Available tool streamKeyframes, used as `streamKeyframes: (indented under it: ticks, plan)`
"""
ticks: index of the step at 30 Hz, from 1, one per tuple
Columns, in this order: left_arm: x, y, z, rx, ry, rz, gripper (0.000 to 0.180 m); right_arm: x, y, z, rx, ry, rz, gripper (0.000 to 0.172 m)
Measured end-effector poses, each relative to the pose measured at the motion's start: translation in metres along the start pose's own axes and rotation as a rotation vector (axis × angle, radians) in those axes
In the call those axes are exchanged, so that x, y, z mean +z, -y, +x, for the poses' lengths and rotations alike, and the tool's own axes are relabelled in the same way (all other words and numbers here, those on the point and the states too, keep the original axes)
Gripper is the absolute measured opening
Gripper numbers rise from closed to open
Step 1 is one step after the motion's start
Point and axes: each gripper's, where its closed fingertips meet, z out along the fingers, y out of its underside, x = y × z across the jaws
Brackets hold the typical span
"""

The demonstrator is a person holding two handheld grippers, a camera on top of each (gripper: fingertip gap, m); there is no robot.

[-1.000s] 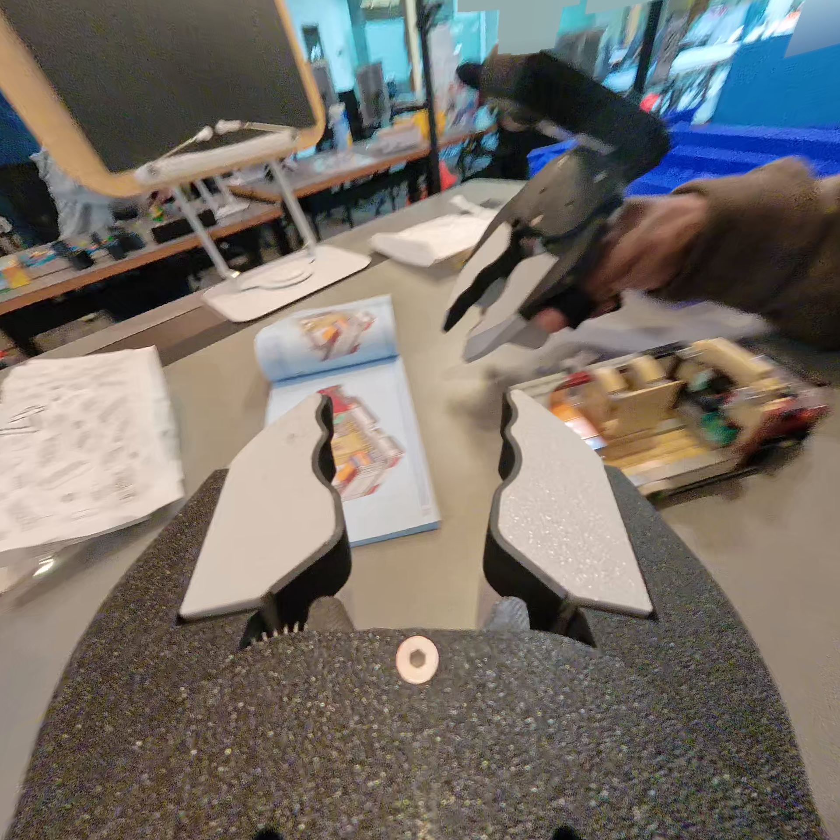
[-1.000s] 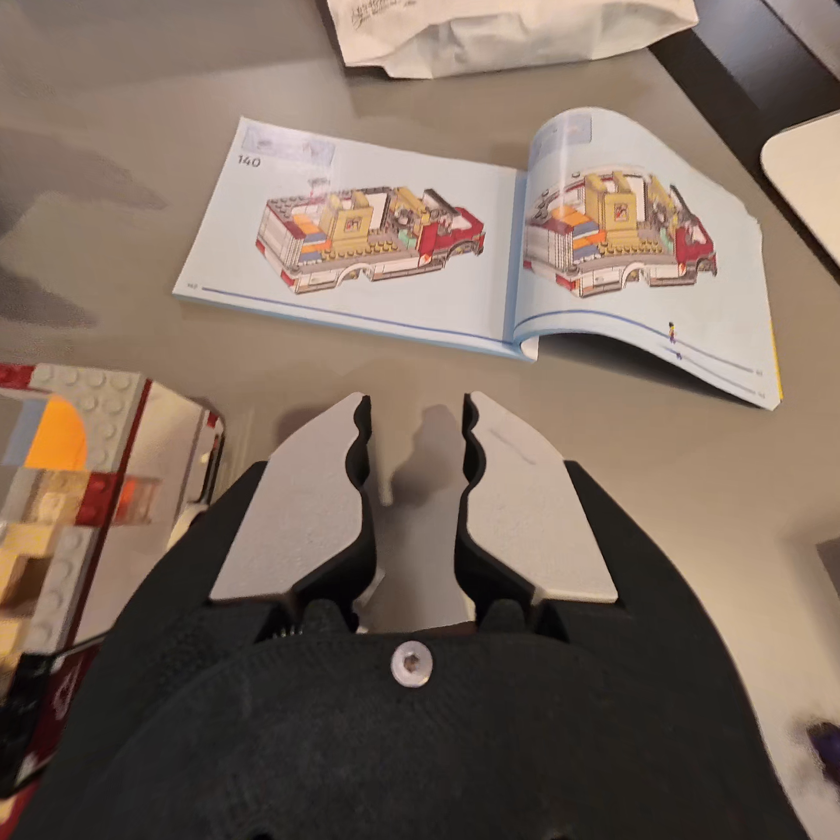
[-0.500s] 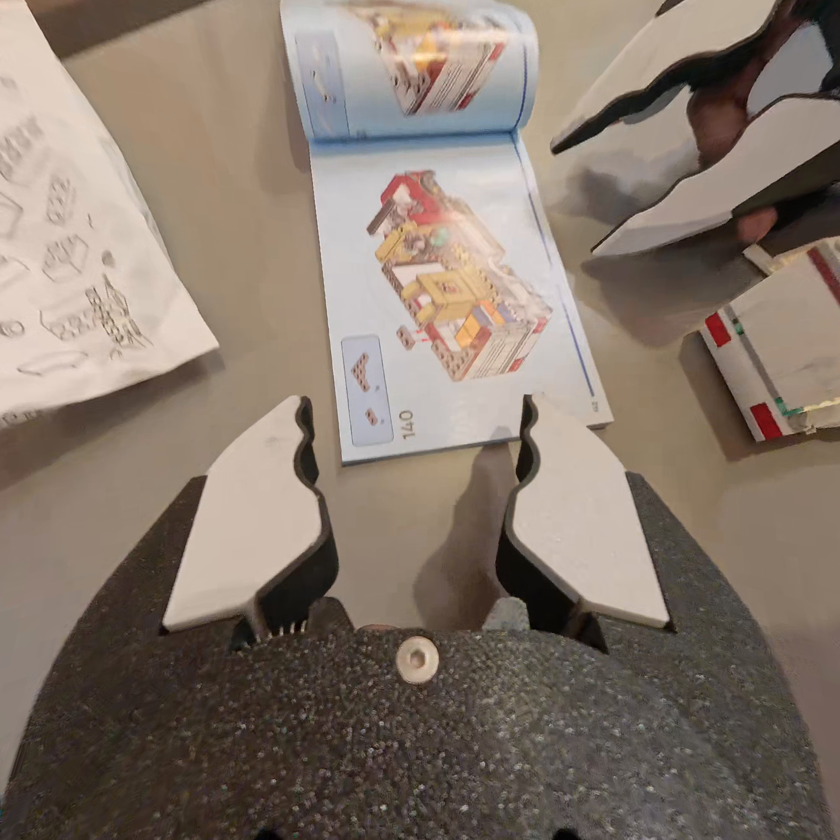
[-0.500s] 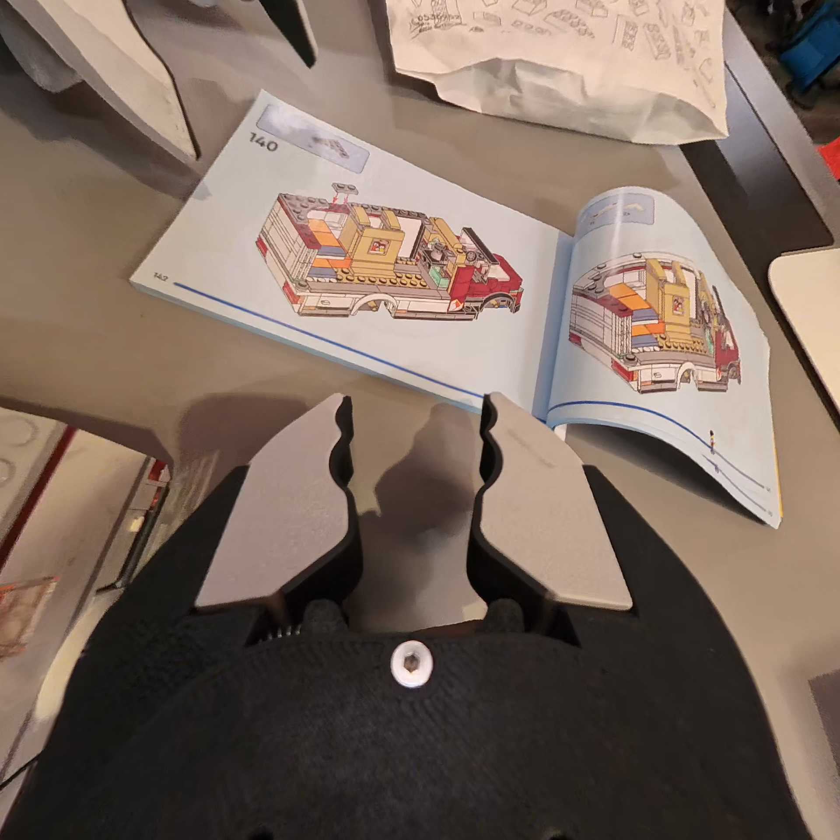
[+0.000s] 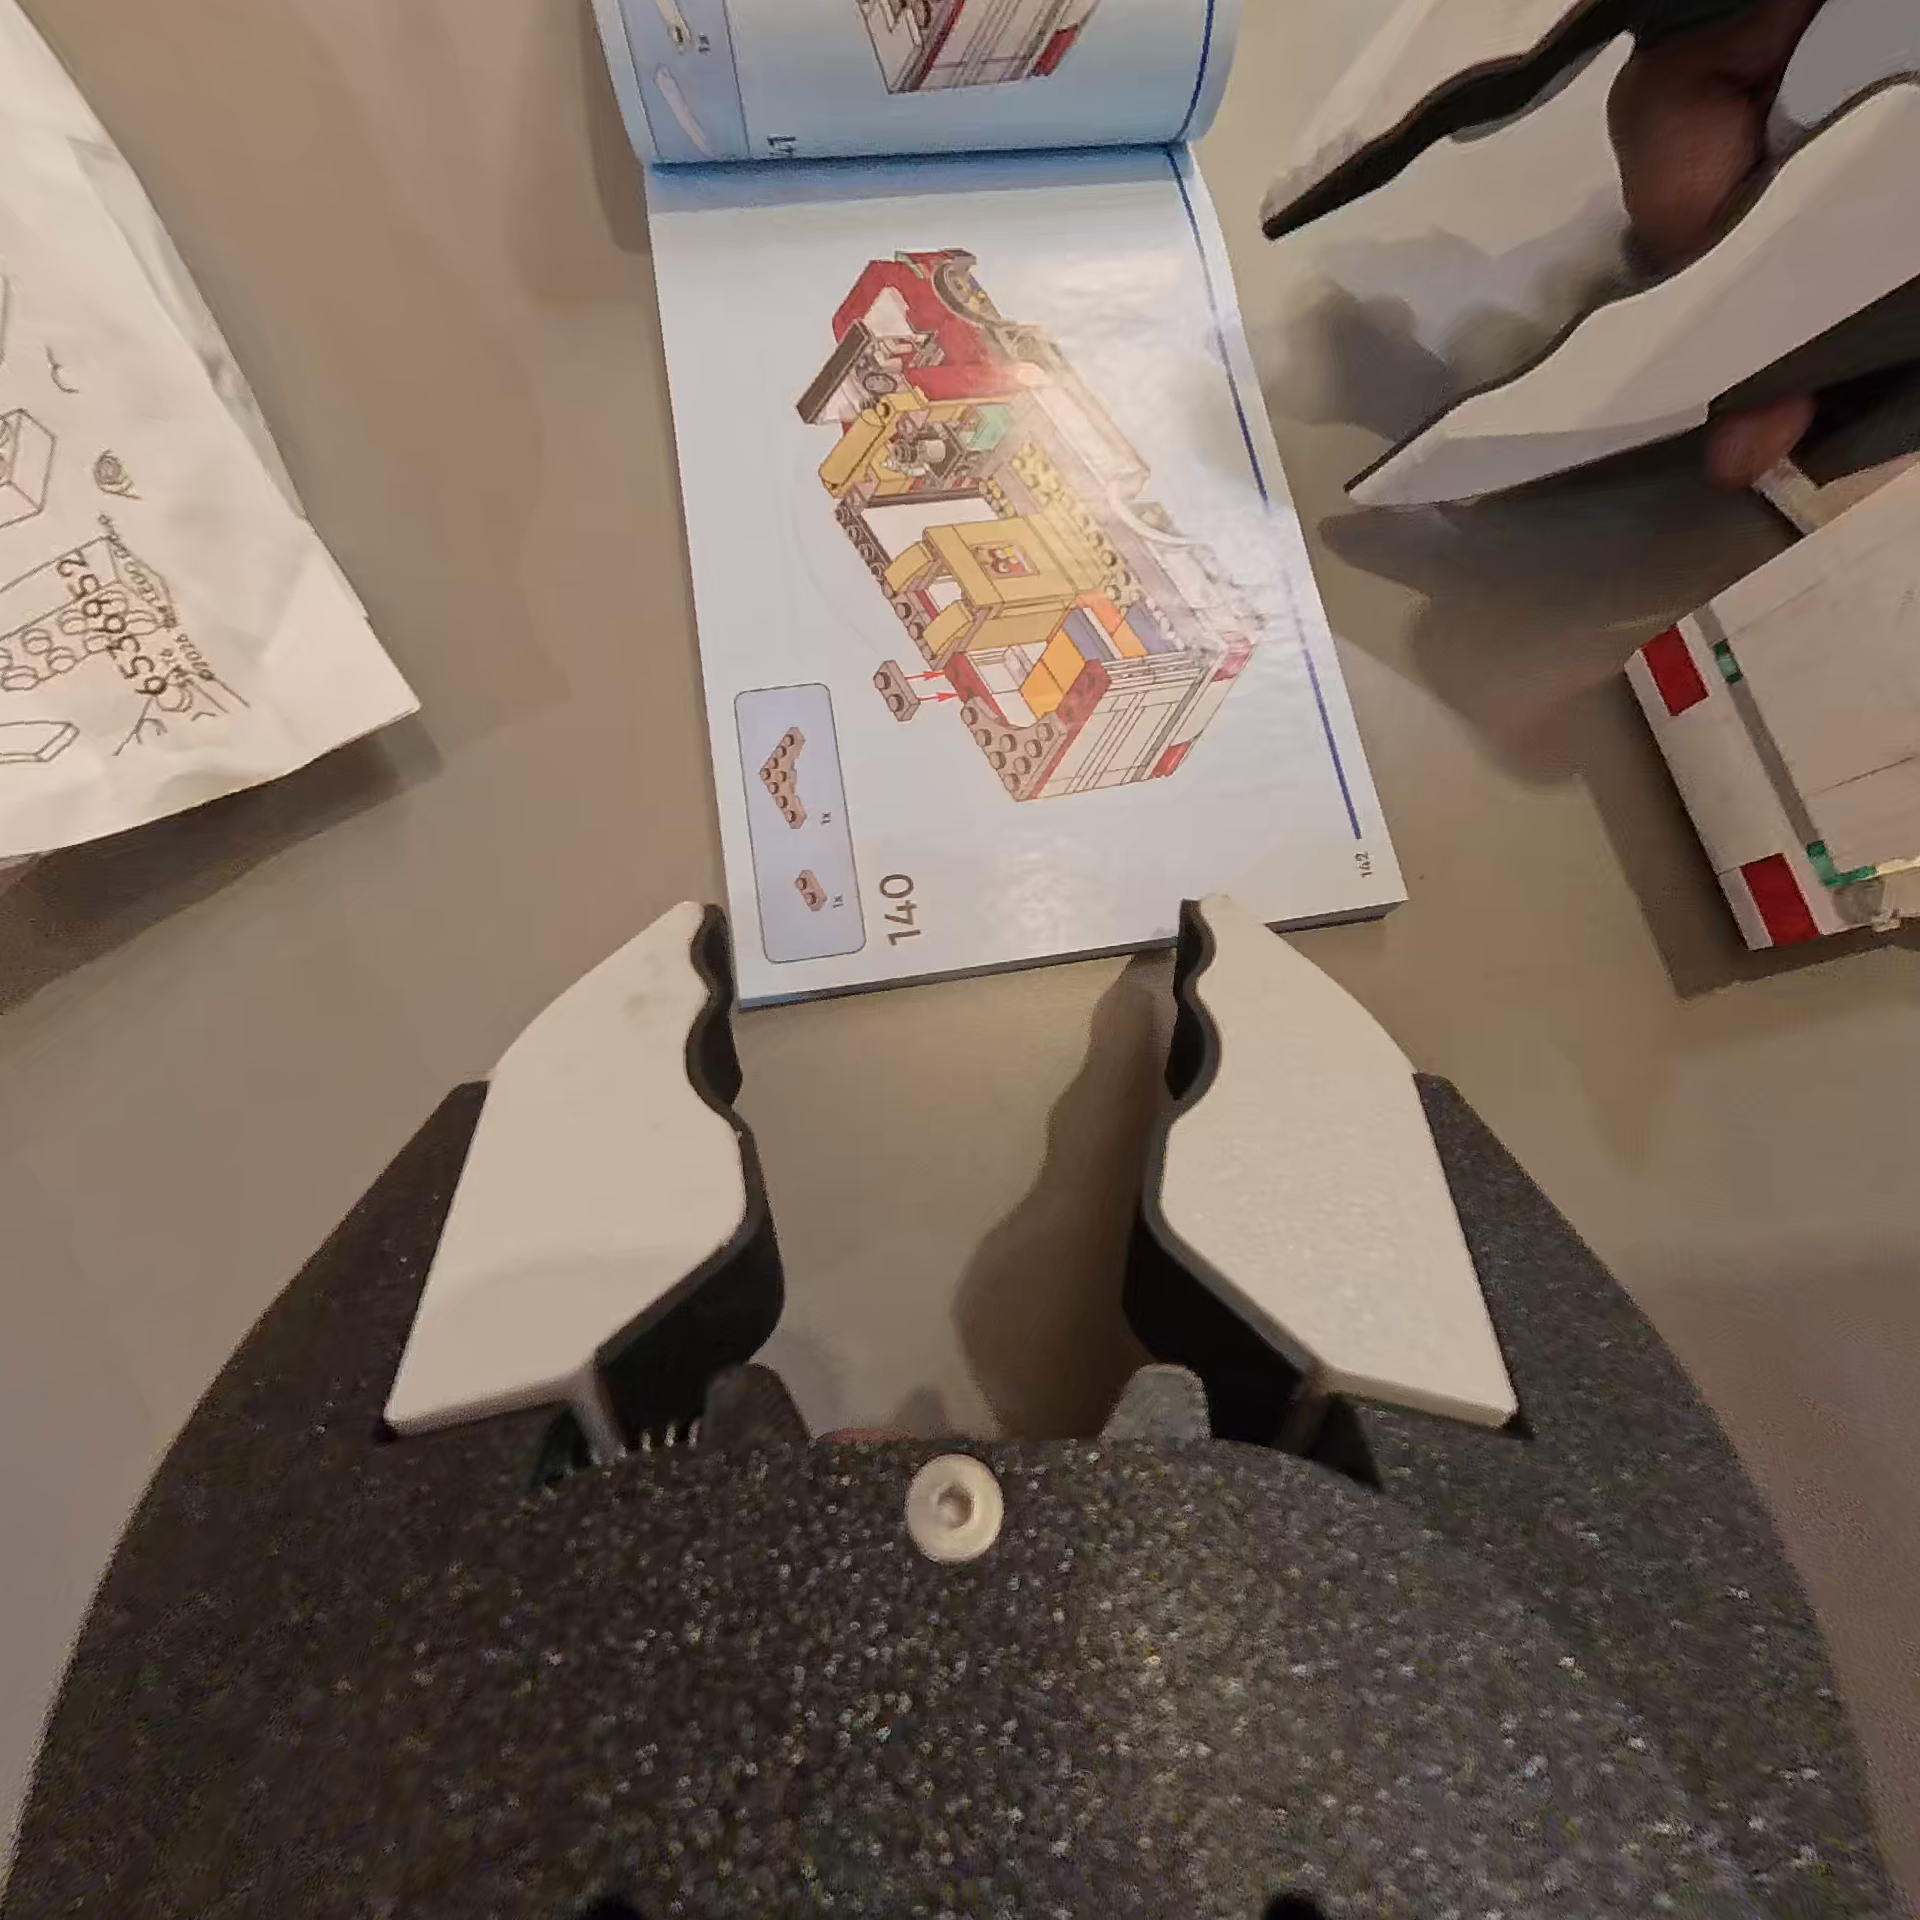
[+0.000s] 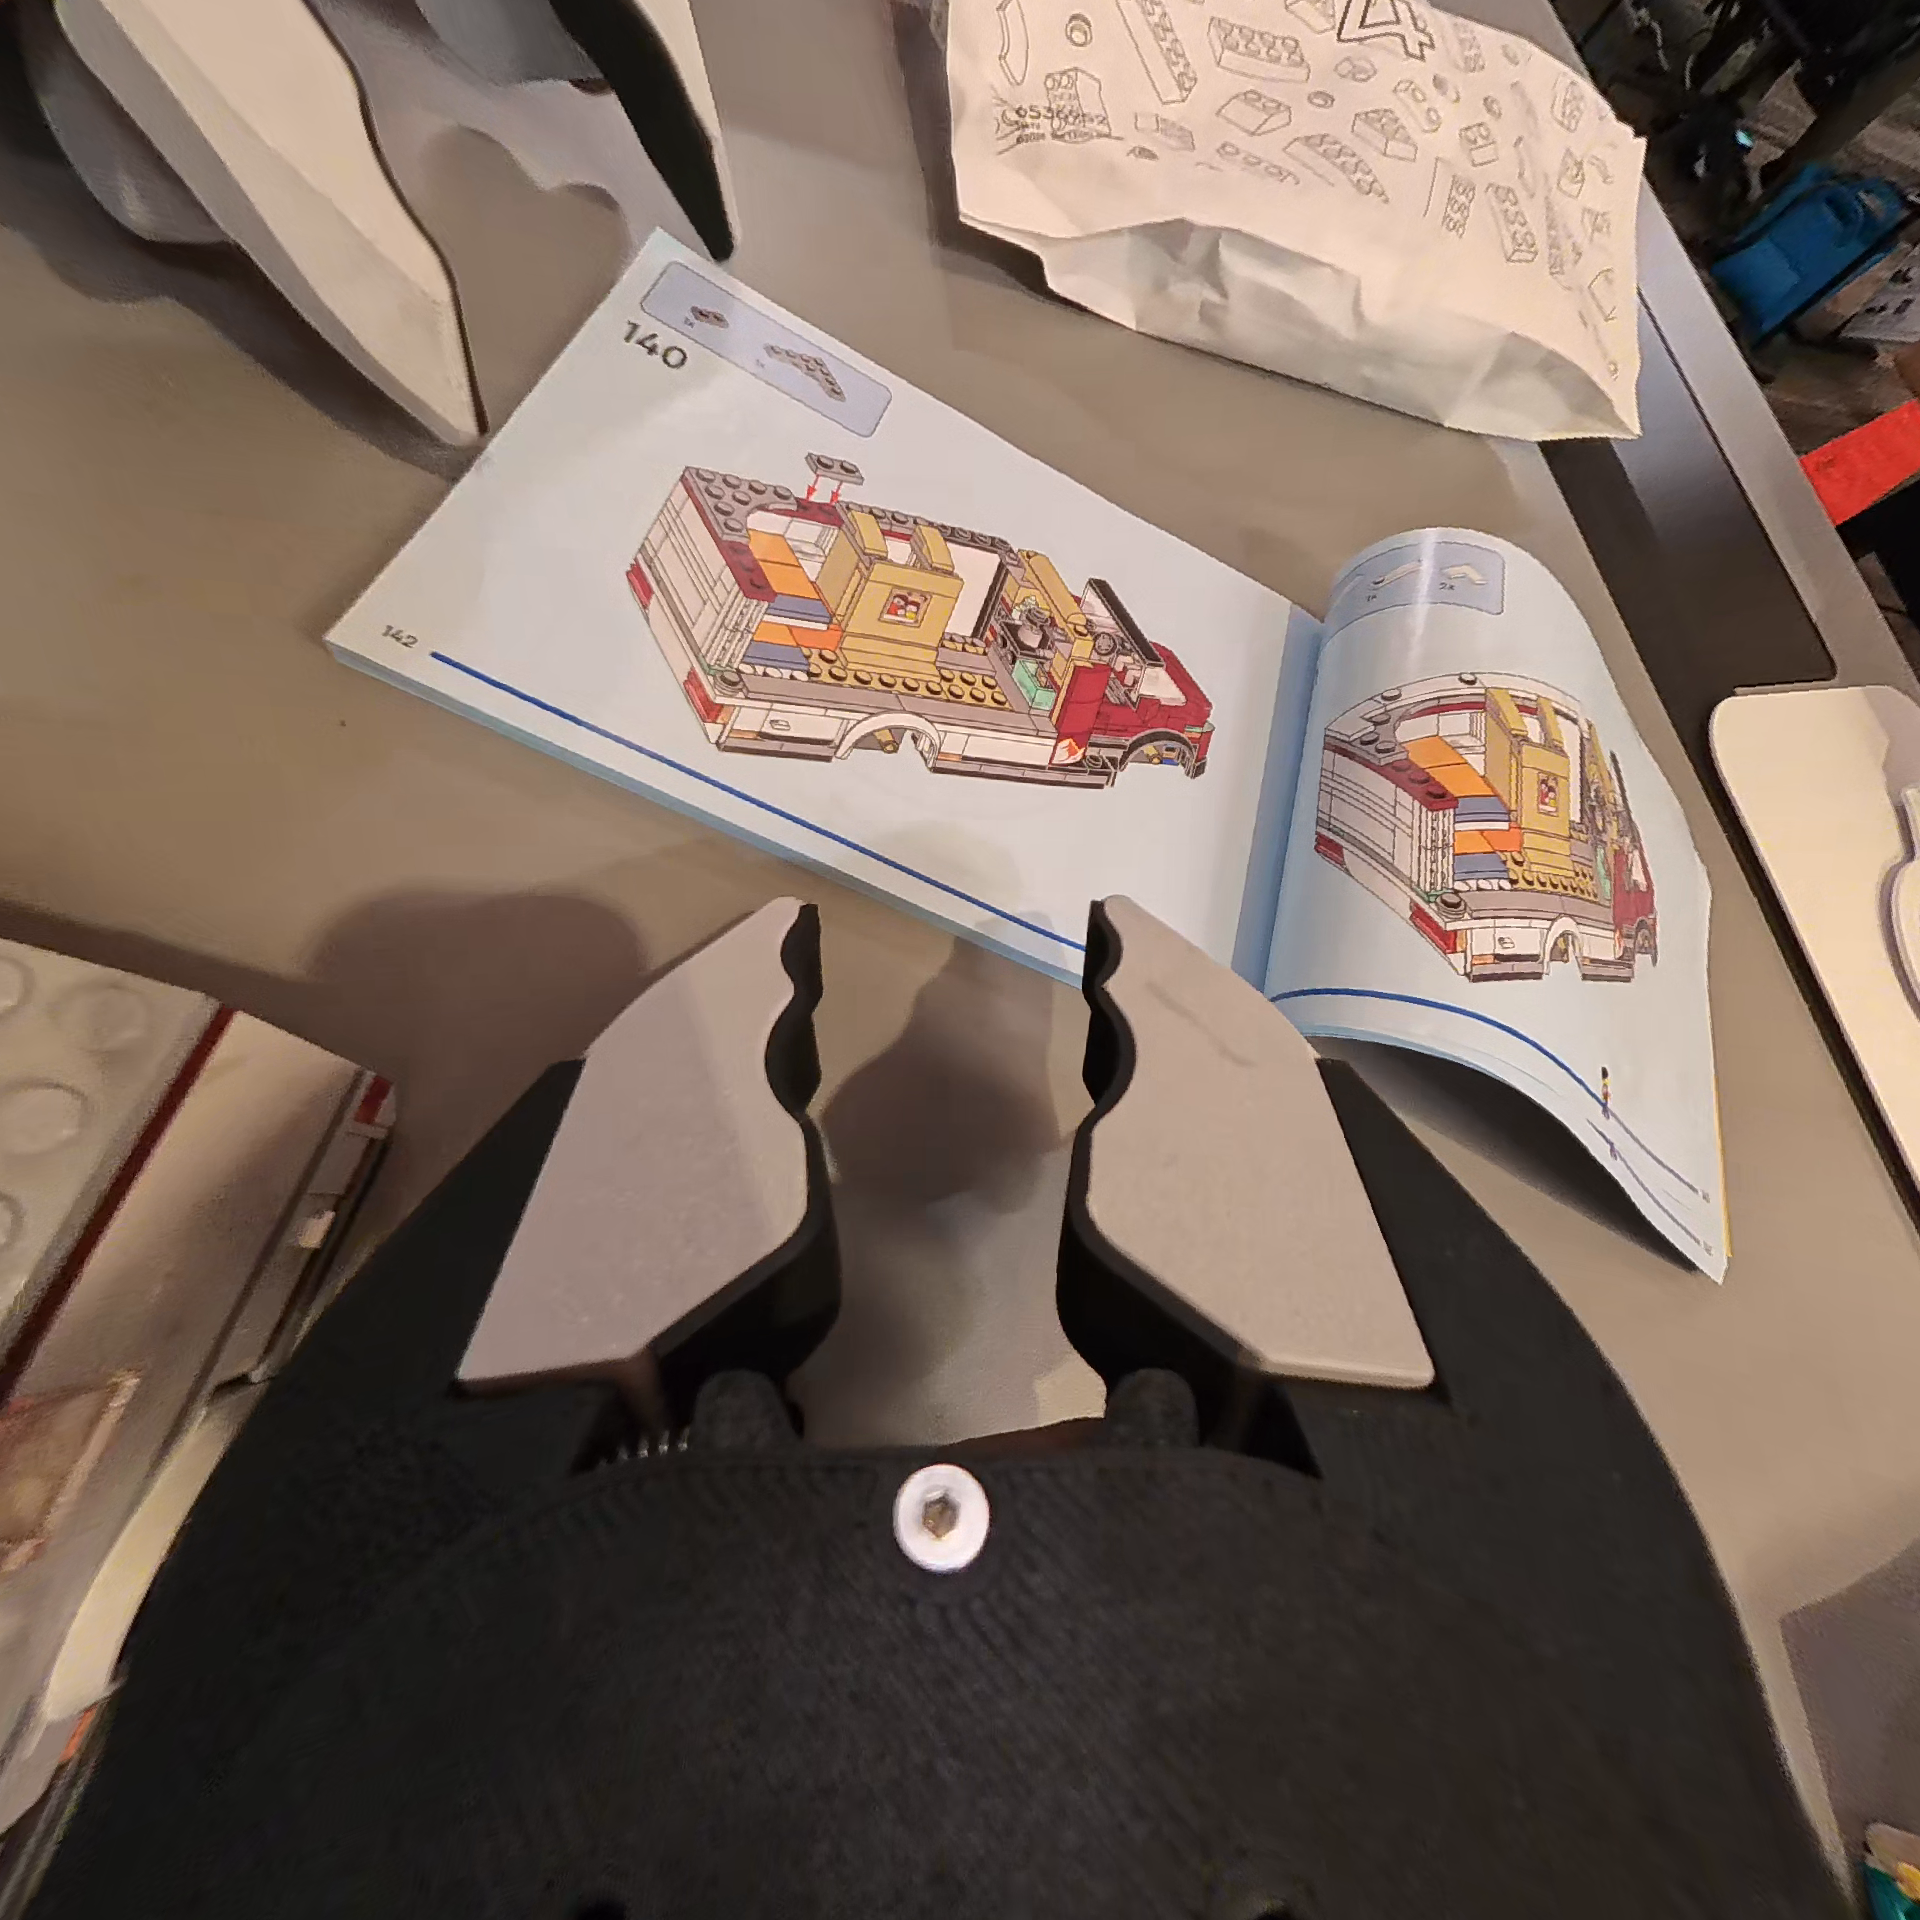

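Note:
An open, light blue instruction booklet (image 5: pixel 997 582) with pictures of a brick vehicle lies flat on the grey table (image 5: pixel 468 416). My left gripper (image 5: pixel 951 935) is open and empty, its fingertips just short of the booklet's near edge. My right gripper (image 6: pixel 945 935) is open and empty, hovering at the booklet's long edge (image 6: pixel 831 665) near its spine. The right gripper's fingers (image 5: pixel 1621 270) also show at the top right of the left wrist view. The left gripper's fingers (image 6: pixel 343 208) show at the top left of the right wrist view.
A white paper bag printed with brick drawings (image 6: pixel 1330 187) lies beyond the booklet and also shows in the left wrist view (image 5: pixel 135 540). A white and red brick model (image 5: pixel 1808 748) sits on the right and also shows in the right wrist view (image 6: pixel 135 1195). A white stand base (image 6: pixel 1829 883) lies at the table's edge.
My left gripper has tipped down from looking across the room and come close to the booklet's near edge. My right gripper has moved in toward the booklet, its jaws a little wider than a second ago.

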Motion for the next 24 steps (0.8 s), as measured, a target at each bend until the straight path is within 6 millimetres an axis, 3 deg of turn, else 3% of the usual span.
streamKeyframes:
  ticks: [8, 24]
  plan:
    - [-0.0111, -0.0038, -0.0030, -0.050, 0.004, 0.040, 0.075, -0.0002, 0.0002, -0.0001, -0.004, -0.004, 0.002, 0.048]
    - [-0.0093, -0.0071, -0.0014, -0.041, 0.002, 0.018, 0.072, -0.0005, 0.0003, -0.0007, -0.010, -0.003, 0.003, 0.045]
